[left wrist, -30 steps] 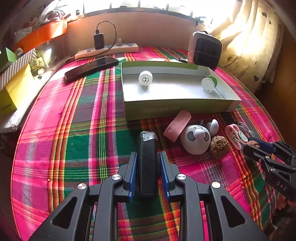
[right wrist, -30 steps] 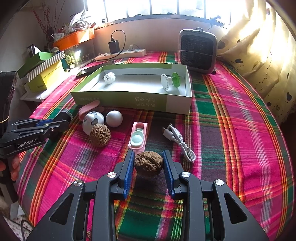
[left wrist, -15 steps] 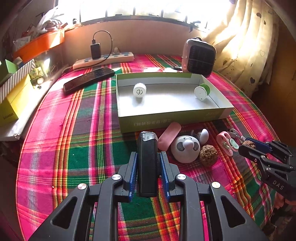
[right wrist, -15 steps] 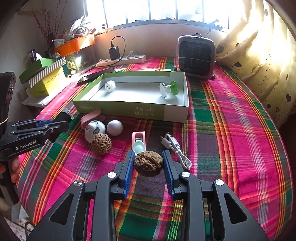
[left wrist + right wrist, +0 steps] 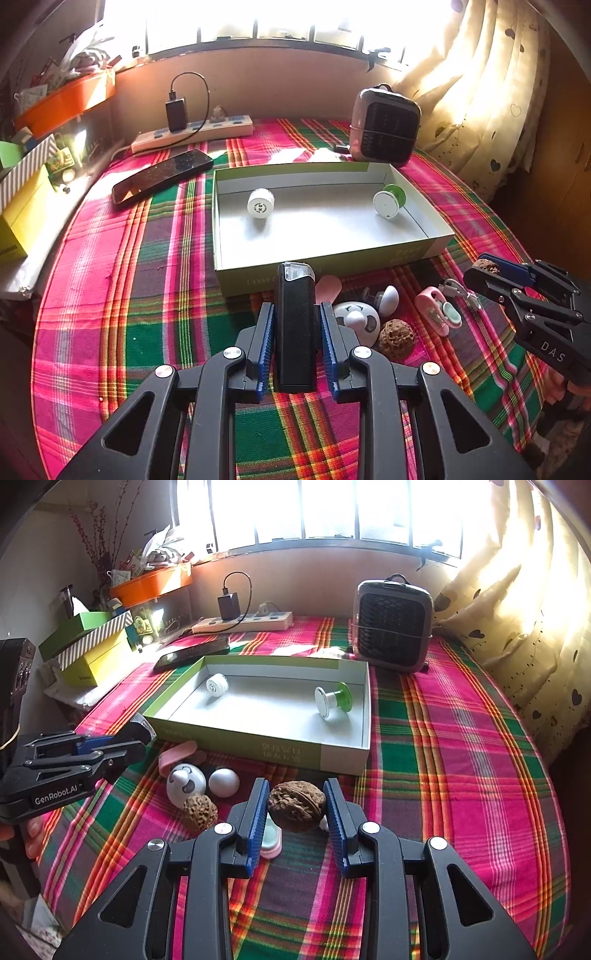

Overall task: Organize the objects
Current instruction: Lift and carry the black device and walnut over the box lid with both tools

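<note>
Both grippers loaded above the tablecloth's near edge: my left gripper [image 5: 295, 325] clamps the black device [image 5: 294, 325], right gripper [image 5: 297, 806] pinches a walnut [image 5: 296, 805] (round, may slip) short of the box [image 5: 340, 755].

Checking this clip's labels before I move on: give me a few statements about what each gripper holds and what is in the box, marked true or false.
1. The left gripper is shut on a black device. True.
2. The right gripper is empty. False: it grips a walnut.
3. The box holds two small items. True.
4. The phone lies inside the box. False: it lies on the cloth beside it.
</note>
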Motion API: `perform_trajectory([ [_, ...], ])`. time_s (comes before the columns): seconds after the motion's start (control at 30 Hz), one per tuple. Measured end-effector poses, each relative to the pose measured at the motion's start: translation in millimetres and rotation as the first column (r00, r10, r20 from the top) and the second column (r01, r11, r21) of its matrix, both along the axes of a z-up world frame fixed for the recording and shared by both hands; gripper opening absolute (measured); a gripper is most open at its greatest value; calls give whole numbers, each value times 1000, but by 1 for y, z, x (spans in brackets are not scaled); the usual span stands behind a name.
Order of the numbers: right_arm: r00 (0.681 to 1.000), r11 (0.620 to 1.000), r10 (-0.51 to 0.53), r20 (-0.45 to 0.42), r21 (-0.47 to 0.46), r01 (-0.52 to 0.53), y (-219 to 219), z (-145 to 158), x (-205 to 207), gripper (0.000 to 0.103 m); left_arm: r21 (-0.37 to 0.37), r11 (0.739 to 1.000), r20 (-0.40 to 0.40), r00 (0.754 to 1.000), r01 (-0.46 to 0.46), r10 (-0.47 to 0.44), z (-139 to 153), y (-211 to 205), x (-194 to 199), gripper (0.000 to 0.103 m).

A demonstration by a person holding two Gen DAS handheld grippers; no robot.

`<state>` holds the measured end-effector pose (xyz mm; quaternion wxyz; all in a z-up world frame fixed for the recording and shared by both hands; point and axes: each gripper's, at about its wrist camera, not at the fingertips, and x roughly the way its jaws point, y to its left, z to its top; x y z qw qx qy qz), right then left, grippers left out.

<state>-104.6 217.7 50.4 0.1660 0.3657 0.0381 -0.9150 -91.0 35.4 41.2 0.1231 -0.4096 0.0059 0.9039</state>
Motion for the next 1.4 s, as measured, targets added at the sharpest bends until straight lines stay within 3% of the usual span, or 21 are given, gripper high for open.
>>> perform_trajectory([
  [0.63, 998, 998, 53, -24, 22, -53, -27, 16, -78, 32, 11, 1000, 9, 1000, 0, 0, 2, 0, -48, 22],
  [1.03, 998, 1000, 30, 52, -8, -29, -33, -1, -136, 32, 29, 999, 16, 1000, -23, 22, -2, -1, -80, 22],
  [1.4, 996, 999, 30, 87, 30, -32, -44, -13, -158, 32, 29, 999, 39, 999, -33, 31, -13, 1, -96, 21],
])
